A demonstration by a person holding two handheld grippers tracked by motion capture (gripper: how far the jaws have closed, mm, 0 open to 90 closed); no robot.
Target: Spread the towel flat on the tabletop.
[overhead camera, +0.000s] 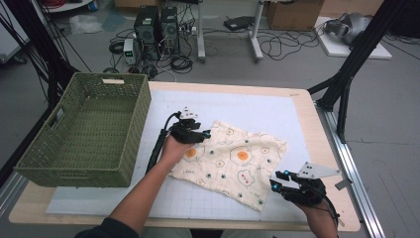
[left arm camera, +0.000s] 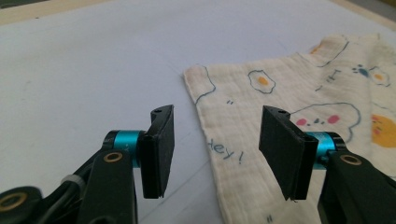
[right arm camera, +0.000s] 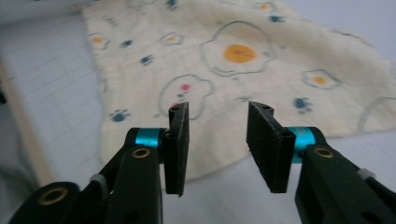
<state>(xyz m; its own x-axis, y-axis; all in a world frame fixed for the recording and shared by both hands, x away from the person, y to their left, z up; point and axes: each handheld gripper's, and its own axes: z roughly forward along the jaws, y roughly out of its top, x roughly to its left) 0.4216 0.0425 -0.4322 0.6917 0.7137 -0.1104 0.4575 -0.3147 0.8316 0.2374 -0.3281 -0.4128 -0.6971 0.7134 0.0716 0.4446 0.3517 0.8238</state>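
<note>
**Both tools open at the egg cloth**

From the high view I see the soft, wrinkled cloth (overhead camera: 233, 161) lying flat in the middle of the bench (overhead camera: 302, 106), with a woven green basket (overhead camera: 86, 131) at the left. My left tool (overhead camera: 204, 134) is open at the cloth's upper left edge. My left gripper view shows blue writing there. My right tool (overhead camera: 277, 179) is open at the lower right corner.

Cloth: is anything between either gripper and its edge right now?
Nothing visible. The left gripper has its jaws open astride the cloth edge near one corner, with bare mat beside it. The right gripper is open and aimed at the cloth's near edge, with bare mat between.
</note>
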